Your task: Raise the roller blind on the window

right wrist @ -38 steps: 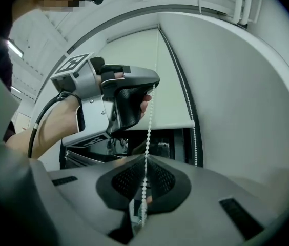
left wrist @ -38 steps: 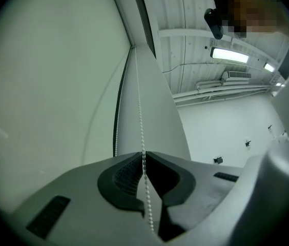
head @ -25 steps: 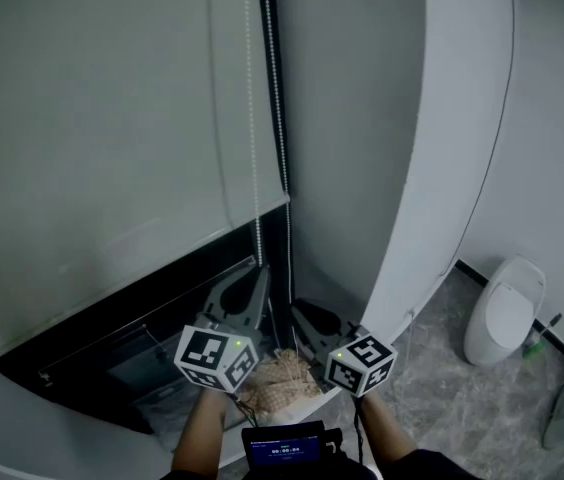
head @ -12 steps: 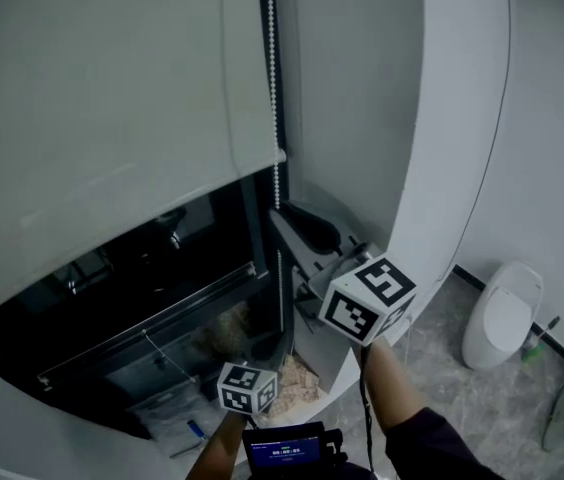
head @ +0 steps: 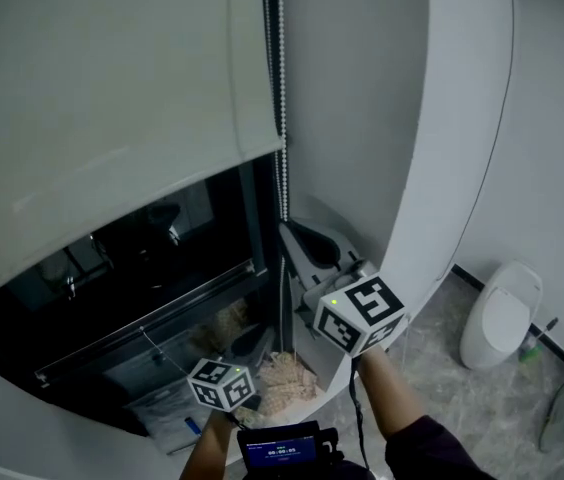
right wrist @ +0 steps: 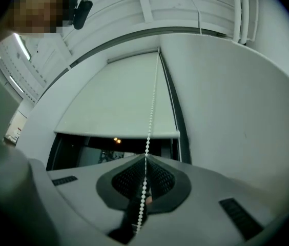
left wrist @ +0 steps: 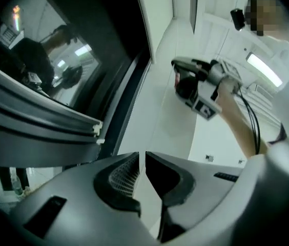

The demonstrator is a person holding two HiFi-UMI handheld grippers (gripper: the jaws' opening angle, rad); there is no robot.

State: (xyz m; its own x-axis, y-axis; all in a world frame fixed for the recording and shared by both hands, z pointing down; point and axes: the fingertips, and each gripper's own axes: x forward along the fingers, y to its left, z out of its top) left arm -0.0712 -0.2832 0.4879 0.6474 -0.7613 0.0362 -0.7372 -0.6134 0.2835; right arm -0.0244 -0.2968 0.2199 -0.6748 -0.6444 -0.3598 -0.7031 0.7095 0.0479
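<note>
The pale roller blind [head: 102, 98] covers the upper window, its bottom edge slanting above the dark glass [head: 142, 248]. A white bead chain [head: 280, 88] hangs along its right side. My right gripper [head: 290, 230] is raised at the chain just below the blind's corner. In the right gripper view its jaws are closing on the bead chain [right wrist: 149, 122], which runs between the pads of that gripper [right wrist: 145, 158] up to the blind [right wrist: 119, 96]. My left gripper [head: 258, 334] hangs lower by the sill. Only a narrow slit parts the jaws of the left gripper [left wrist: 141, 155], with nothing in it.
A curved white wall [head: 442, 118] rises right of the window. A toilet [head: 502, 313] stands on the grey floor at the right. A woven beige thing [head: 282, 373] lies on the sill. The window's frame rail [left wrist: 42, 132] passes left of my left gripper.
The blind's bottom edge has risen, baring more dark glass. My right gripper went up to the chain, then came down slightly. My left gripper dropped toward the sill.
</note>
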